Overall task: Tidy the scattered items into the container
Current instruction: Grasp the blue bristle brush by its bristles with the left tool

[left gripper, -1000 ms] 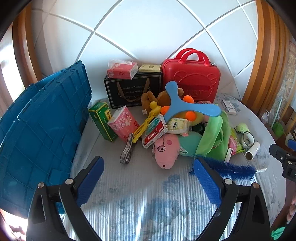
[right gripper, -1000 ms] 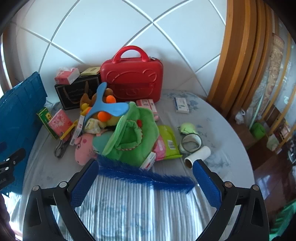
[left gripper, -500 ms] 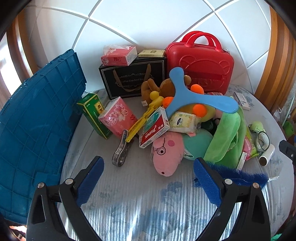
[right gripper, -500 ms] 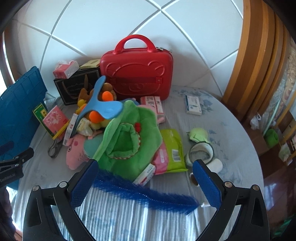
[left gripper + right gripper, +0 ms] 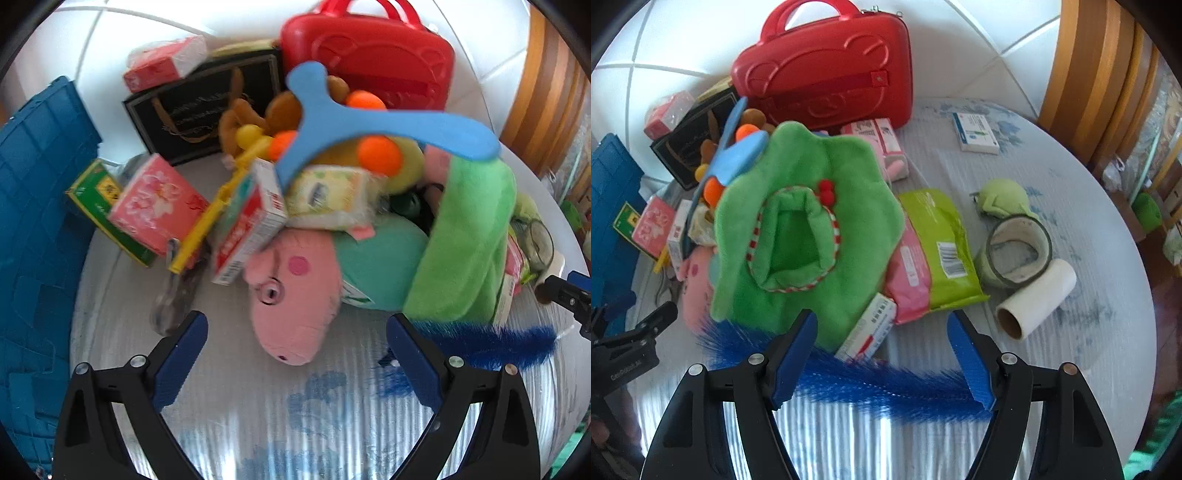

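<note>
A pile of toys and packs lies on the striped cloth. In the left wrist view a pink pig plush lies just ahead of my open left gripper, nothing between its fingers. The blue crate stands at the left. In the right wrist view my right gripper hangs low over a blue feather and a small red-and-white box. Its jaws are closing, and the pads touch neither. A green plush lies just beyond.
A red case and a black gift bag stand at the back. A blue boomerang, toothpaste box, pink tissue pack and pliers lie left. A green wipes pack and cardboard roll lie right.
Both grippers have dropped closer to the pile, which now looms larger. The right gripper's jaws have narrowed and now straddle the feather and the small box.
</note>
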The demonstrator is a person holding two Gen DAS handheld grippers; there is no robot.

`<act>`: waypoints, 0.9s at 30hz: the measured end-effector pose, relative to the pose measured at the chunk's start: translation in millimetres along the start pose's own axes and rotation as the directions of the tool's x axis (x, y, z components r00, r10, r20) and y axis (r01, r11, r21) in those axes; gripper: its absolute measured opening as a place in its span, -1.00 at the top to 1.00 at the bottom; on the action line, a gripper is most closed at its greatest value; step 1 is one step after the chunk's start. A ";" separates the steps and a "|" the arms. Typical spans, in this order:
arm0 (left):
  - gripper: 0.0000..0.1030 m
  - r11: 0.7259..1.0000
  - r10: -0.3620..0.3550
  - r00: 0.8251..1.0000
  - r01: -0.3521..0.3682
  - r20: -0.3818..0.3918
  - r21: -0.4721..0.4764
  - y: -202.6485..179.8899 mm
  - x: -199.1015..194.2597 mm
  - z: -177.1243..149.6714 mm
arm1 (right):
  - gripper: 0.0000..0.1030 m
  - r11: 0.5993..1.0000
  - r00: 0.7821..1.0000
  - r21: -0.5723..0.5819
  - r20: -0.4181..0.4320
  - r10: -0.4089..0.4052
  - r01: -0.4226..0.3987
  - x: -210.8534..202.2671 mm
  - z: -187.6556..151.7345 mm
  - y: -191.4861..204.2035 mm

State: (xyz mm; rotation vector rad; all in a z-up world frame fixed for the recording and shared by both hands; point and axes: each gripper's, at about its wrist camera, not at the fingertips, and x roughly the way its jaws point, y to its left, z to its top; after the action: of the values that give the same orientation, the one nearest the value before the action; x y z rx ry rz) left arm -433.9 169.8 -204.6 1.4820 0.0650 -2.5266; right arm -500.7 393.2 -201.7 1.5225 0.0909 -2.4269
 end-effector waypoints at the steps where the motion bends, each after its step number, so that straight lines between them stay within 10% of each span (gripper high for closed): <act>1: -0.92 1.000 -0.010 1.000 0.010 -0.011 0.007 -5.7 3.6 -1.8 | -0.44 1.000 1.000 0.006 -0.011 -0.004 0.005 3.1 -2.9 -3.9; 19: -0.92 1.000 -0.029 0.999 0.029 -0.025 0.012 -35.2 -21.3 -62.1 | -0.37 0.985 0.986 0.064 -0.057 -0.155 0.158 -25.3 -82.6 -66.6; 27: -0.92 0.996 0.003 1.000 -0.005 -0.027 -0.089 -83.3 -34.6 -80.4 | -0.35 0.985 0.982 -0.030 -0.074 -0.174 0.172 -4.8 -64.6 -131.3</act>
State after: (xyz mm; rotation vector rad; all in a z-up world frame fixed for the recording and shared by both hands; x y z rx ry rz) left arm -365.5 268.2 -219.9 1.4798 0.1766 -2.4669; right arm -476.8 533.0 -238.1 1.6610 0.2772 -2.4879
